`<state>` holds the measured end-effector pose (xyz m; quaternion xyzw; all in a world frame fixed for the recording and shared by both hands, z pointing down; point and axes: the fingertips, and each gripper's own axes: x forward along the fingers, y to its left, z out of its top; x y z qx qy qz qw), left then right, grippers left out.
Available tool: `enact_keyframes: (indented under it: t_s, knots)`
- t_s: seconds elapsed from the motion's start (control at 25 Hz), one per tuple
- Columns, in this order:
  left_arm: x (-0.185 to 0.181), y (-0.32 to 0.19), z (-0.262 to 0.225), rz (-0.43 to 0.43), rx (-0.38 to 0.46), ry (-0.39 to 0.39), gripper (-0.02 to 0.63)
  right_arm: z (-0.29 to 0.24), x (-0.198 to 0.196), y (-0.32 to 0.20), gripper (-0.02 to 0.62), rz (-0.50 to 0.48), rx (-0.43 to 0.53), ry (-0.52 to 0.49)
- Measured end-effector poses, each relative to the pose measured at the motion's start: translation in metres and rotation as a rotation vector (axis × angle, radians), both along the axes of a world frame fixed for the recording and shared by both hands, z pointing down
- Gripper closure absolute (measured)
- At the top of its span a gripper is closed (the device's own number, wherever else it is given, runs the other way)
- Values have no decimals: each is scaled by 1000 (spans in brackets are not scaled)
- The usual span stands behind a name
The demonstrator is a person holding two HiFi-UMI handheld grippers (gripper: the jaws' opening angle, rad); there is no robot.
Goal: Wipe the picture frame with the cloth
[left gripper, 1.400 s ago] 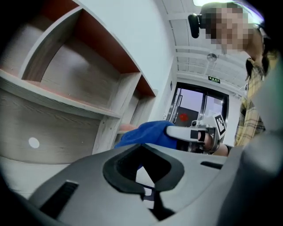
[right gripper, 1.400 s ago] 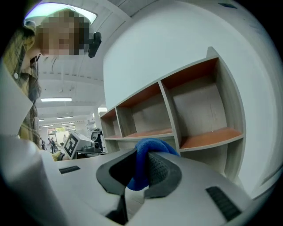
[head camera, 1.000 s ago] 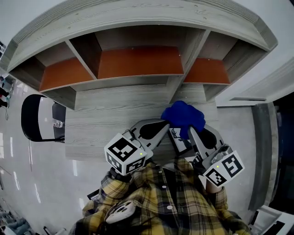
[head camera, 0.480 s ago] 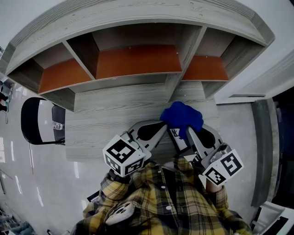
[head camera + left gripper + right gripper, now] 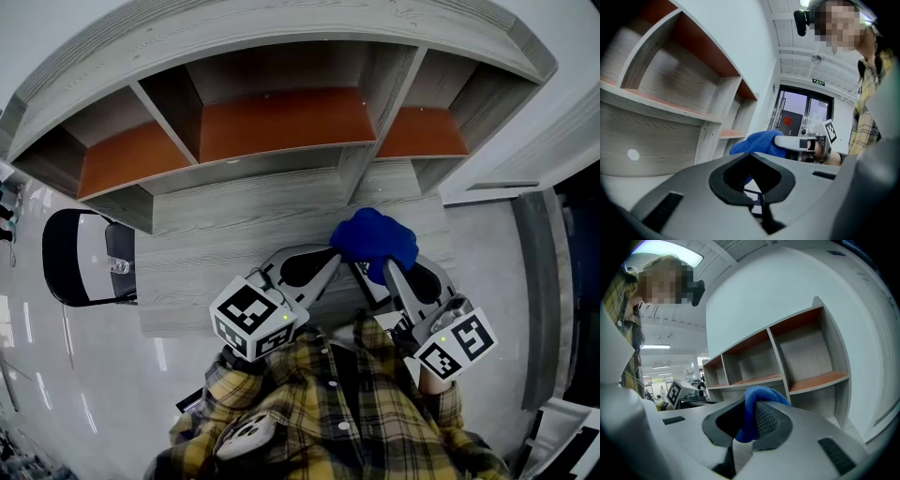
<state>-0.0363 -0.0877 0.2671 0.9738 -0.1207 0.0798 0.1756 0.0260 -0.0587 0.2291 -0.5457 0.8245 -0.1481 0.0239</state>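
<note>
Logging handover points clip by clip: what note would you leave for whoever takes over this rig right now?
Left gripper: jaws appear closed on the edge of the small dark-rimmed picture frame, held near the person's chest.
Right gripper: jaws clamped on the bunched blue cloth.
From the head view, the cloth sits over the frame's far end. Contact looks likely but isn't certain.
Done: both things are in hand and brought together.
Left: wipe the cloth across the frame. How much is already wiped can't be told.
</note>
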Motion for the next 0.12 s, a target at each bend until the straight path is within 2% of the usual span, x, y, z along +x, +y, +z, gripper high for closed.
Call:
enact_keyframes:
  t_s: [0.12]
  knots:
    - [-1,-1,3,10,4,0,600,4,-2,0,548,13,3,1]
